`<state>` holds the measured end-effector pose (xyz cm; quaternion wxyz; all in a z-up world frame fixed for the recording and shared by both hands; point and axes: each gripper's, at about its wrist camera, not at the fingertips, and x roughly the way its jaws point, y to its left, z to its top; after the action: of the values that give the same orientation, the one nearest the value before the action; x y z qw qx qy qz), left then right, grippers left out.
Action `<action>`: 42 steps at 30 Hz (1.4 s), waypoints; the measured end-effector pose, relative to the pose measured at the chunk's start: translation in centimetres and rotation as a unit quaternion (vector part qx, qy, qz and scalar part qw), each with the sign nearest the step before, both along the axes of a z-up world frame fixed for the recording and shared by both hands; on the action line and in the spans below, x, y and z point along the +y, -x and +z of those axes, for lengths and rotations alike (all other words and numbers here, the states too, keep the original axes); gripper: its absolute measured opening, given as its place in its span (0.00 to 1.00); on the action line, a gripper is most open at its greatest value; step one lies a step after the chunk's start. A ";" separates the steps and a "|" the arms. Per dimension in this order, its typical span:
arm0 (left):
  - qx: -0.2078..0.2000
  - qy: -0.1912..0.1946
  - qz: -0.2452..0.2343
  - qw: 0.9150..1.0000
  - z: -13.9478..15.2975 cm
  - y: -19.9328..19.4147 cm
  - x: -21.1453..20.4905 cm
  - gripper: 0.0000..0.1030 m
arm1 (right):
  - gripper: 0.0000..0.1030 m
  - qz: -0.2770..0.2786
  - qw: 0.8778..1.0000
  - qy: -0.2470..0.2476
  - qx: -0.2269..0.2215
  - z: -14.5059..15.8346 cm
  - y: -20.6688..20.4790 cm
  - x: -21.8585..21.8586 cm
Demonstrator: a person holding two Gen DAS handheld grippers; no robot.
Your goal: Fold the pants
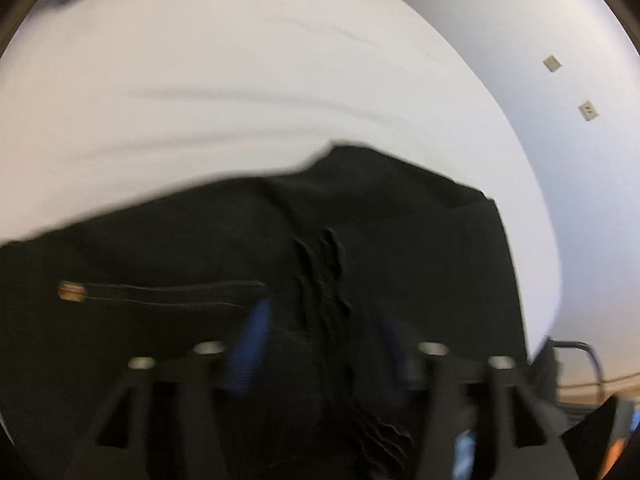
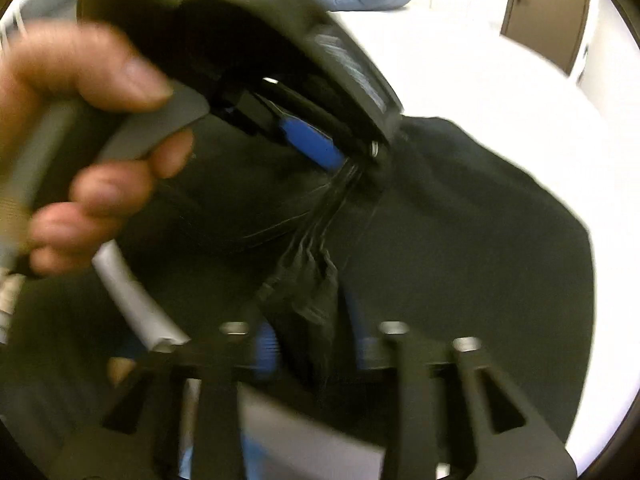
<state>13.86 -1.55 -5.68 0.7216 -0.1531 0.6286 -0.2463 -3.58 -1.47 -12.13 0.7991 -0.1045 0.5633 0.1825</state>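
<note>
I have both grippers, left gripper [image 1: 320, 344] and right gripper [image 2: 312, 340], pinching bunched black pants [image 1: 400, 240] over the white bed [image 1: 240, 80]. Risk: gathered fabric slipping, skewing the fold.

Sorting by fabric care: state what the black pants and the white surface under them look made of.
Pants: matte black woven cloth, likely cotton blend; it puckers into soft gathers and shows a stitched pocket seam.
White surface: cloth sheet, apparently; shallow soft creases, no shine.
</note>
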 end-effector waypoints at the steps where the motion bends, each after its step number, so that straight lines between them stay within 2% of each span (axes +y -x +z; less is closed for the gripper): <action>1: -0.019 -0.032 0.014 0.999 0.9 0.2 0.5 0.73 | 0.67 -0.006 1.000 -0.025 0.000 1.0 0.5 -1.0; 2: -0.034 -0.046 0.021 0.998 1.6 0.6 0.7 0.73 | 0.67 -0.011 0.999 -0.053 0.000 2.2 1.0 -2.3; 4: -0.069 -0.046 0.027 0.996 3.4 1.7 0.7 0.73 | 0.67 -0.038 0.993 -0.109 0.000 4.5 1.7 -5.4; 6: -0.101 -0.058 0.017 0.993 4.7 3.1 -0.3 0.73 | 0.67 -0.087 0.982 -0.170 0.008 6.4 1.3 -9.8; 8: -0.133 -0.082 -0.003 0.988 5.4 4.9 -2.2 0.73 | 0.60 -0.147 0.960 -0.236 0.029 7.2 0.0 -16.1; 9: -0.137 -0.087 -0.013 0.987 5.5 5.6 -3.3 0.73 | 0.52 -0.162 0.951 -0.260 0.036 7.4 -2.2 -18.6; 10: -0.140 -0.092 -0.025 0.986 5.3 6.4 -4.6 0.72 | 0.50 -0.181 0.939 -0.290 0.046 7.3 -3.4 -21.4; 12: -0.148 -0.106 -0.039 0.983 4.7 8.1 -6.2 0.72 | 0.43 -0.206 0.925 -0.315 0.058 8.0 -7.4 -24.1; 14: -0.130 -0.118 -0.044 0.984 3.1 8.7 -6.7 0.72 | 0.40 -0.214 0.909 -0.349 0.078 6.9 -10.0 -26.1; 15: -0.105 -0.116 -0.039 0.987 2.0 8.8 -7.1 0.72 | 0.40 -0.215 0.902 -0.366 0.085 6.2 -11.3 -27.3; 16: -0.095 -0.110 -0.028 0.989 1.2 9.2 -6.8 0.72 | 0.40 -0.219 0.900 -0.365 0.089 5.5 -12.4 -28.0; 21: -0.110 -0.109 -0.024 0.988 1.0 9.9 -6.2 0.73 | 0.40 -0.239 0.891 -0.355 0.152 0.0 -16.2 -30.6; 22: -0.110 -0.109 -0.025 0.988 0.9 10.0 -6.0 0.74 | 0.31 -0.243 0.889 -0.352 0.167 -2.1 -16.6 -31.0; 24: -0.109 -0.108 -0.021 0.988 0.8 9.9 -5.9 0.75 | 0.31 -0.250 0.878 -0.375 0.162 -4.3 -15.8 -30.9; 25: -0.110 -0.108 -0.020 0.988 0.8 10.0 -6.0 0.75 | 0.31 -0.248 0.876 -0.380 0.164 -4.3 -15.3 -31.2; 28: -0.115 -0.103 -0.016 0.988 0.8 10.4 -5.9 0.75 | 0.31 -0.205 0.890 -0.365 0.178 -3.7 -11.4 -29.6; 30: -0.118 -0.101 -0.017 0.988 0.9 10.8 -6.0 0.76 | 0.31 -0.180 0.894 -0.363 0.191 -3.8 -8.1 -28.5; 35: -0.118 -0.096 -0.014 0.988 0.9 11.0 -5.9 0.76 | 0.31 -0.163 0.906 -0.344 0.184 -2.0 -1.7 -27.0; 39: -0.121 -0.096 -0.009 0.988 1.1 11.2 -5.9 0.76 | 0.32 -0.136 0.935 -0.278 0.175 0.5 0.1 -25.3; 40: -0.120 -0.095 -0.005 0.988 1.1 11.2 -5.8 0.76 | 0.33 -0.132 0.936 -0.282 0.167 1.4 -0.1 -24.8; 42: -0.120 -0.093 -0.002 0.988 1.0 11.1 -5.7 0.78 | 0.33 -0.134 0.923 -0.333 0.134 3.9 -0.9 -24.8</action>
<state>2.73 -7.27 -4.67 0.8027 -0.0535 0.5576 -0.2045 -2.66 -26.23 -8.21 0.7217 0.2701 0.5805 0.2631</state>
